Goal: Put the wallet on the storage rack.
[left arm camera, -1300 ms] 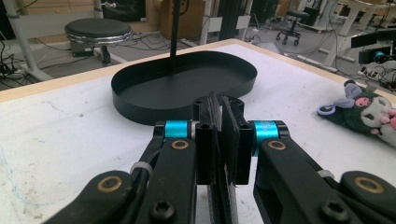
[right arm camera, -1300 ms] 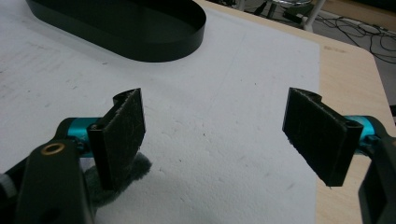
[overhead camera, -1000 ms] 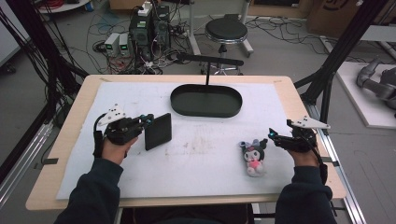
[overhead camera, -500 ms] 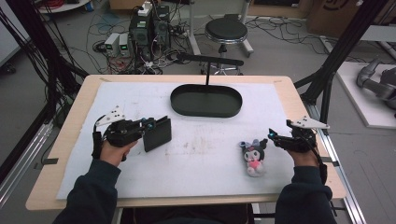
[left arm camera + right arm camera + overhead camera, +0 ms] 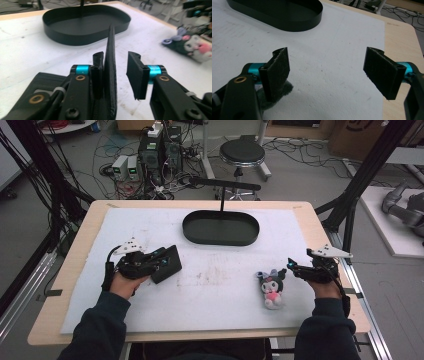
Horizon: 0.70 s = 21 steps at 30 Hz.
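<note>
A flat black wallet, thin and grained like leather, is seen at about 9 o'clock on the white foam mat in the high view, with the left gripper at its near edge. In the left gripper view the wallet stands on edge between the jaws: one pad lies against its left face, while a clear gap is left to the other pad. The jaws have just been opening, so the wallet is no longer clamped, though it is not yet free of the left pad.

The right gripper is held at 3 o'clock, just beside a small plush toy, black and white with a pink front, soft and fuzzy. In the right gripper view its felt-faced pads are seen wide apart with bare mat between them; a tuft of dark fuzz shows below the left pad.

An oval black tray with a low smooth wall and a thin upright stem is set at 12 o'clock. The stippled grain of the mat and the weave of the pads are shown by the gripper views; the wooden table edge is shown by the high view.
</note>
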### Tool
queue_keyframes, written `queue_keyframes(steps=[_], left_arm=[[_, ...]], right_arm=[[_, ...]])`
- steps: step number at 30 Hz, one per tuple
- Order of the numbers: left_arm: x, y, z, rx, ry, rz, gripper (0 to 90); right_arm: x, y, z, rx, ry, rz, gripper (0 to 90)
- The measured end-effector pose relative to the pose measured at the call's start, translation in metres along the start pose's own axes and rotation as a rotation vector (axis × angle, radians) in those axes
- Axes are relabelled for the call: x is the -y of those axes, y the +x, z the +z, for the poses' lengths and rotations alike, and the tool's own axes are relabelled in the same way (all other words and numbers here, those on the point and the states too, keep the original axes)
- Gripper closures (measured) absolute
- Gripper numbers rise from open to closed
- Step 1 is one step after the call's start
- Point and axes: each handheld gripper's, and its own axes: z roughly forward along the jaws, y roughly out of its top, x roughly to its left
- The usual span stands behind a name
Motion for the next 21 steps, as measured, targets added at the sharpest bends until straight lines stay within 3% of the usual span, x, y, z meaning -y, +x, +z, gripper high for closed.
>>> queue_keyframes(steps=[5, 14, 21], left_arm=[[-0.001, 0.000, -0.003, -0.024, -0.008, 0.013, 81.2], [-0.009, -0.003, -0.007, 0.056, -0.097, -0.059, 81.8], [-0.015, -0.003, -0.008, 0.077, -0.139, -0.086, 81.8]], right_arm=[[0.000, 0.000, -0.001, 0.001, 0.002, 0.001, 21.5], [0.000, 0.000, 0.000, -0.002, 0.003, 0.000, 21.6], [-0.001, 0.000, 0.000, -0.002, 0.003, -0.001, 21.6]])
